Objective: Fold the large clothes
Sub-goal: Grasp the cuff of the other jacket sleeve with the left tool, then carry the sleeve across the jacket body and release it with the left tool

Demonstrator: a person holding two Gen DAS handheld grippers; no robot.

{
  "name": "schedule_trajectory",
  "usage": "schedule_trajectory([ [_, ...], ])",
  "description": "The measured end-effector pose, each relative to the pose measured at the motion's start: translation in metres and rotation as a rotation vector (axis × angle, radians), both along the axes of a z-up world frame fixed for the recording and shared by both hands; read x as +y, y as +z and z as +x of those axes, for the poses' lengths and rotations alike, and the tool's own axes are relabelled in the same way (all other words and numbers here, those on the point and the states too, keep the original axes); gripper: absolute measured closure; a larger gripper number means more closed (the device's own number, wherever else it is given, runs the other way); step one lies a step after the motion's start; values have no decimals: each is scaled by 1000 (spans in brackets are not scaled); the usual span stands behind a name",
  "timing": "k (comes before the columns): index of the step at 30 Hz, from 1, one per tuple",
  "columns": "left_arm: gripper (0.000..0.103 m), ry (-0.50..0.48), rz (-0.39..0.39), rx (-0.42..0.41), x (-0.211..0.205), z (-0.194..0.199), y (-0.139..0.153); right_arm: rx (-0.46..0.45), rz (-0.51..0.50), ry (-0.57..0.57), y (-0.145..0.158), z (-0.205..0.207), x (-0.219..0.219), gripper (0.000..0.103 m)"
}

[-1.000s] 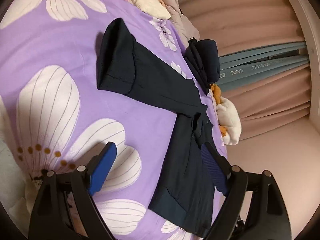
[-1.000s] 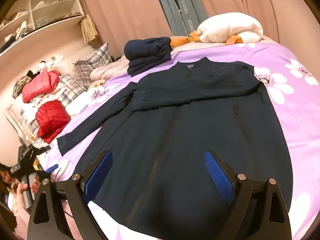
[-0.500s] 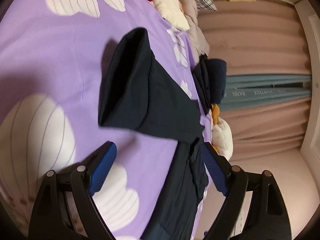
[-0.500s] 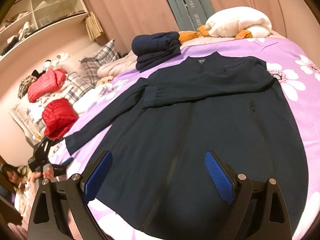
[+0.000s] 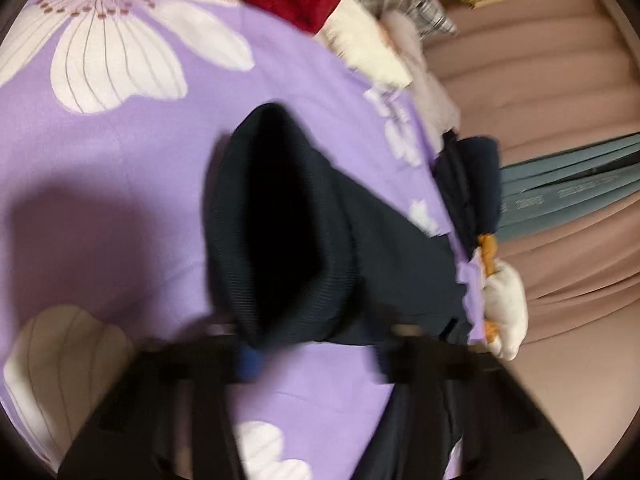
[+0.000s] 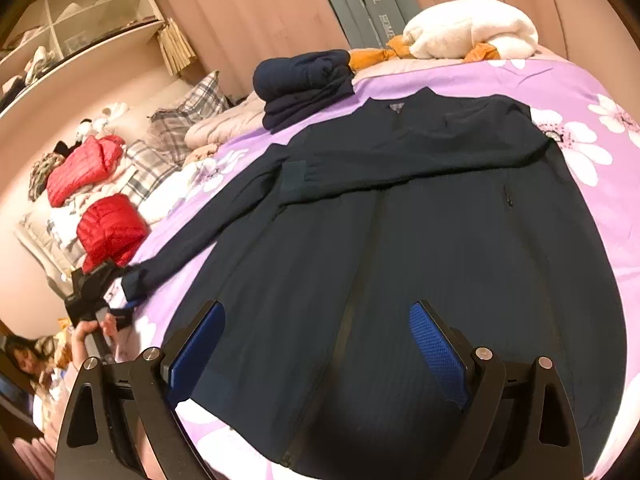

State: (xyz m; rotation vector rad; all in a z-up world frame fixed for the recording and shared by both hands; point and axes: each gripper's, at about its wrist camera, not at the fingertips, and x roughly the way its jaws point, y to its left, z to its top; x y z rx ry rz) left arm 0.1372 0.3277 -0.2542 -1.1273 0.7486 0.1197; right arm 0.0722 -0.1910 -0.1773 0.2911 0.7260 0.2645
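A dark navy jacket (image 6: 400, 248) lies front up across the middle of the bed (image 6: 580, 92), collar toward the far edge, one sleeve already folded across the chest, the other stretched out toward the left edge. The left gripper (image 5: 316, 344) has just been closing on that sleeve's ribbed cuff (image 5: 280, 248); the cuff sits between its jaws, though blur hides whether the pads are pressing yet. The right gripper (image 6: 316, 352) hovers over the hem, jaws wide apart and empty. The cloth looks soft, light and limp, likely to sag and slide, so cuff, hem corners and shoulders seem the best holds. Grey strips (image 6: 376, 4) against the curtain carry lettering, apparently "HANEL".
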Motion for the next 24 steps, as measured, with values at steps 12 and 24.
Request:
schedule_trajectory([
  [12,88,-61,202,-25,-15,7,46,10,10,13,-2,0,0,10],
  [24,89,-207,452,-200,-118,50,184,-6,114,-10,-8,-1,-29,10],
])
